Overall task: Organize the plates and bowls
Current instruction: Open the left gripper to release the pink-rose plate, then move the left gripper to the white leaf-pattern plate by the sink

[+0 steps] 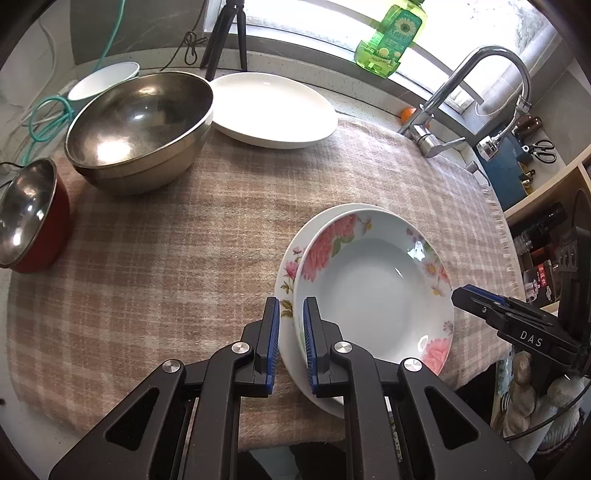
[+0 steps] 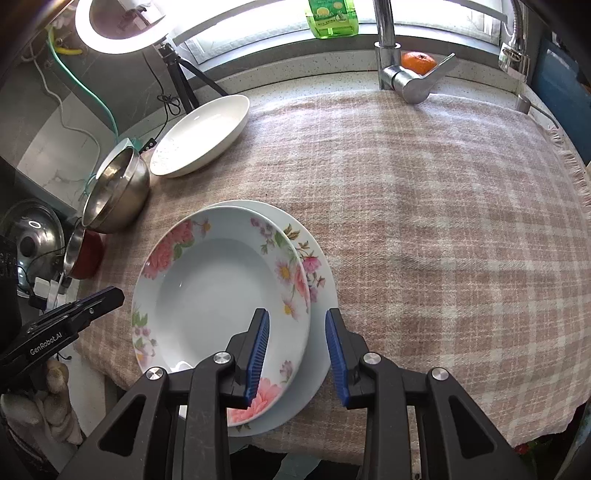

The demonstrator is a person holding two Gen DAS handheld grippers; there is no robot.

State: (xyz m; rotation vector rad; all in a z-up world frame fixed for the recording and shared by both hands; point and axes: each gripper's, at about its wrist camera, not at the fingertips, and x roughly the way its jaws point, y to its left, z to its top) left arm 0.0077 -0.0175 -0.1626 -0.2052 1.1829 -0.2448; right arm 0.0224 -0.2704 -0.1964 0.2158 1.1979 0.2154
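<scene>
The lower flowered plate (image 2: 314, 369) shows only as a crescent; the upper flowered plate (image 2: 221, 295) covers the rest. The white bowl (image 1: 105, 79) is half hidden behind the steel bowls (image 1: 140, 125). The picture's edge cuts off the red bowl (image 1: 33, 218), and the top of the green bottle (image 2: 332, 18). Its label print is too small to read.

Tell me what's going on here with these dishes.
A person is sorting dishes on a checked cloth using two handheld claws. The left claw is clamped on the near rims of two stacked floral plates, the top one sitting off-centre on the lower. The right claw straddles their opposite rims with its pads apart, not gripping. Nested steel bowls, a red bowl and a white plate wait farther back.
</scene>
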